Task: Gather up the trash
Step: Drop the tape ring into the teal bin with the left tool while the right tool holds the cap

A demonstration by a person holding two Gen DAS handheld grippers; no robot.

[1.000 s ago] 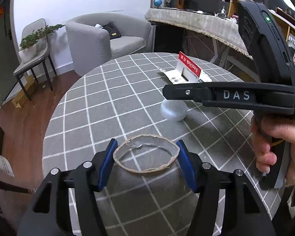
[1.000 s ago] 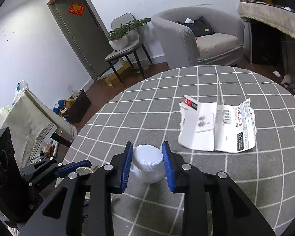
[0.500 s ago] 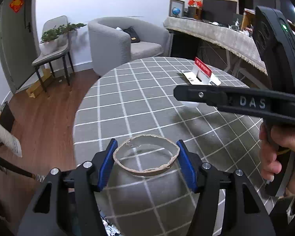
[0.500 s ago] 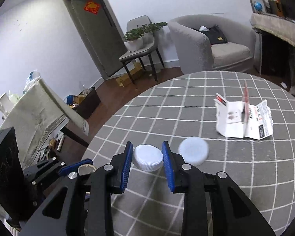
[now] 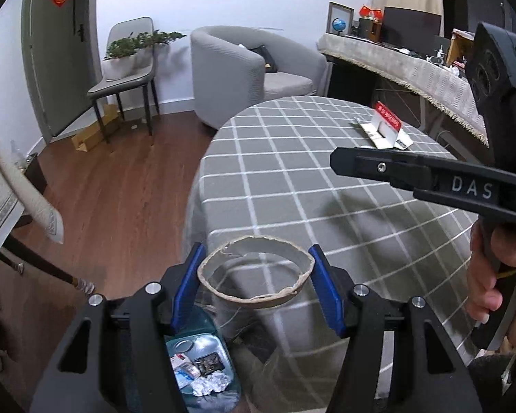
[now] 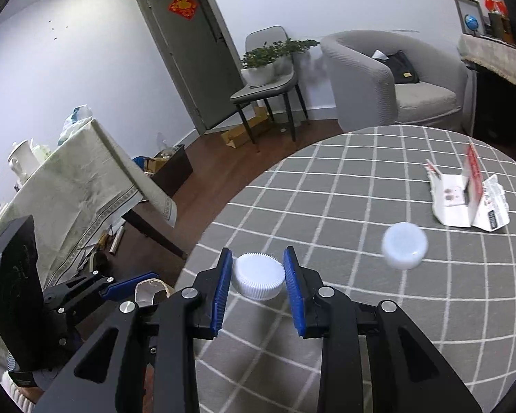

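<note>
My left gripper [image 5: 256, 289] is shut on a cardboard tape ring [image 5: 254, 270] and holds it past the round table's near-left edge, above an open trash bin [image 5: 203, 371] holding crumpled foil and wrappers. My right gripper [image 6: 258, 285] is shut on a white ribbed cap [image 6: 258, 280], held above the table's left edge; its body shows in the left wrist view [image 5: 430, 179]. A second white cap [image 6: 404, 246] and an opened red-and-white card package [image 6: 464, 199] lie on the grey checked tablecloth [image 6: 361, 189]. The left gripper shows low left in the right wrist view [image 6: 144, 285].
A grey armchair [image 5: 244, 69], a chair with a potted plant [image 5: 127, 69] and a door stand beyond the table. A cloth-covered table [image 6: 68, 199] with clutter beneath stands to the left. A long counter [image 5: 395, 65] runs at the right. The floor is wood.
Both grippers have pulled back and left off the table's centre, carrying the ring and the ribbed cap. The ring now hangs over the bin. The second cap stayed on the table.
</note>
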